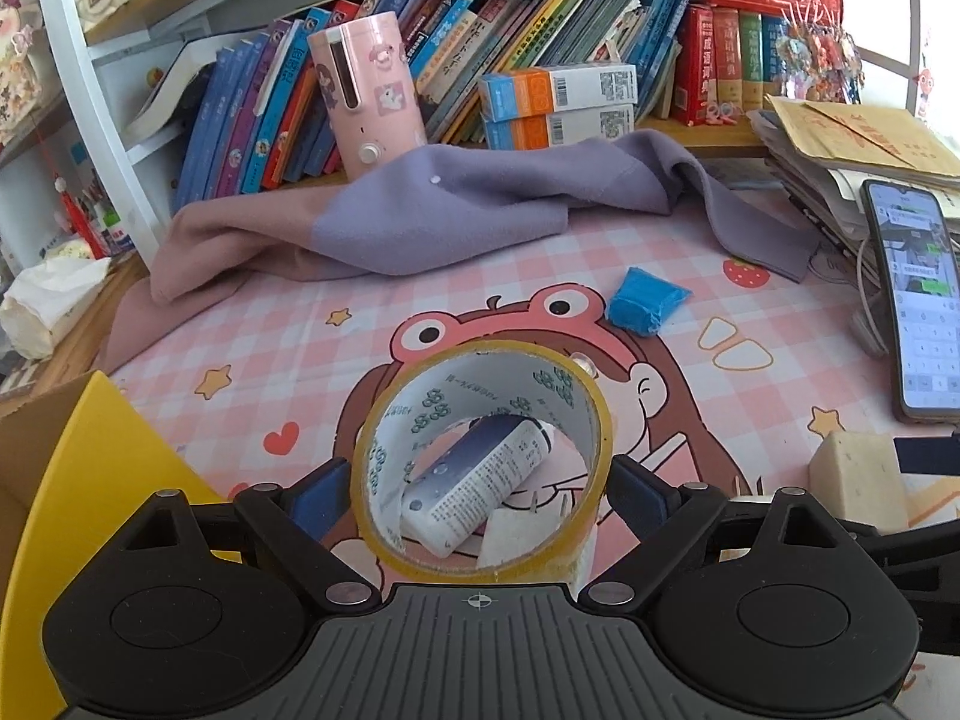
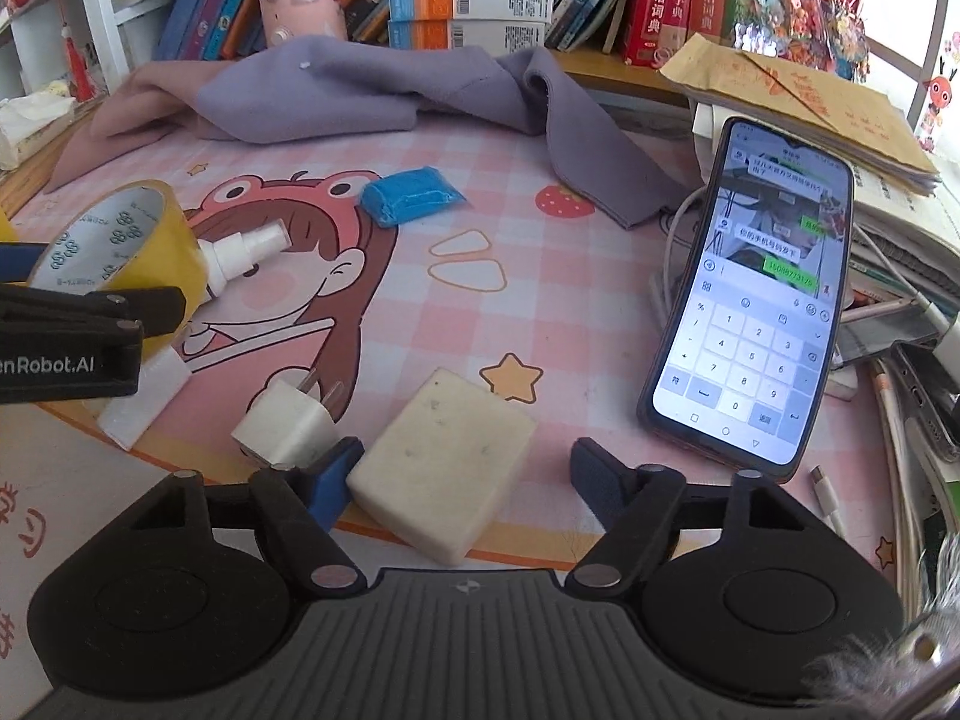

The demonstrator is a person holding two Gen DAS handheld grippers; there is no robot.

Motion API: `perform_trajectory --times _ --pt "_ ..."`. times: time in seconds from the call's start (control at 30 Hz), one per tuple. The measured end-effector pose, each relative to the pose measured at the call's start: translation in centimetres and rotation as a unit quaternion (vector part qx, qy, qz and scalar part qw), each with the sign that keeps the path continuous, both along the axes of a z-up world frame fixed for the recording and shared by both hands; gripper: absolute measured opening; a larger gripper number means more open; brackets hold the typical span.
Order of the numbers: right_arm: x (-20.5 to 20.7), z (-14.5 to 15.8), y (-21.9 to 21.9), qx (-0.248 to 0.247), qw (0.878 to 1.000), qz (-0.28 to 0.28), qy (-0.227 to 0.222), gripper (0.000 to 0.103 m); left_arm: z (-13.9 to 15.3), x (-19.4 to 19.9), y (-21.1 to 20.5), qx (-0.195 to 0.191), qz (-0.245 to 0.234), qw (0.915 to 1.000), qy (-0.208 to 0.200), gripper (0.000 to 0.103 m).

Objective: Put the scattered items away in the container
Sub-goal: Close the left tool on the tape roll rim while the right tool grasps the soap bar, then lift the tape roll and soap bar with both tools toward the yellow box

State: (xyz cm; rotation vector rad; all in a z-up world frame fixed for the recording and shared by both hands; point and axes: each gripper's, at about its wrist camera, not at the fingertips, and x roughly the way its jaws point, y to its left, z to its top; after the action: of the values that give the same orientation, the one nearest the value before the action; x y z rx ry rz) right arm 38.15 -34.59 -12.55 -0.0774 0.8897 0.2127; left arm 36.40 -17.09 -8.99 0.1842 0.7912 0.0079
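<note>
A roll of yellow tape (image 1: 384, 450) stands on edge on the pink mat, between the fingers of my left gripper (image 1: 480, 492). The blue pads sit right at its two sides, and the jaws are wide. A white spray bottle (image 1: 480, 480) shows through the roll's hole. In the right wrist view my right gripper (image 2: 465, 474) straddles a cream sponge block (image 2: 444, 456). Its left pad touches the block and the right pad stands clear of it. A white plug adapter (image 2: 294, 420) lies just left of the block. A blue packet (image 2: 411, 195) lies farther back. A yellow box wall (image 1: 102, 462) rises at the left.
A lit phone (image 2: 762, 300) leans at the right, with cables and stacked papers (image 2: 798, 96) behind it. A purple and pink cloth (image 1: 420, 210) is bunched along the back, under a shelf of books (image 1: 540, 42) and a pink cylinder (image 1: 366, 90).
</note>
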Motion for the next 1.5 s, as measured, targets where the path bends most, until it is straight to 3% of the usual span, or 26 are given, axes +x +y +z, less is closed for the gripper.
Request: perform_trajectory --times 0.13,0.33,1.0,1.5 --pt "-0.1 0.1 0.1 0.004 1.000 0.008 -0.007 0.055 0.0 0.1 0.0 -0.011 0.002 0.9999 -0.002 0.087" --pt "-0.3 0.5 -0.2 0.014 1.000 0.003 -0.006 0.048 0.7 -0.8 0.1 -0.021 -0.003 0.9997 -0.010 0.086" --pt "-6.1 4.0 0.1 0.024 0.999 -0.002 -0.030 0.044 5.5 -9.1 1.1 -0.055 -0.038 0.9958 -0.062 0.086" --pt "-13.2 6.3 3.1 0.009 0.998 0.019 -0.052 0.044 6.5 -16.6 2.7 -0.094 -0.067 0.9908 -0.070 0.086"
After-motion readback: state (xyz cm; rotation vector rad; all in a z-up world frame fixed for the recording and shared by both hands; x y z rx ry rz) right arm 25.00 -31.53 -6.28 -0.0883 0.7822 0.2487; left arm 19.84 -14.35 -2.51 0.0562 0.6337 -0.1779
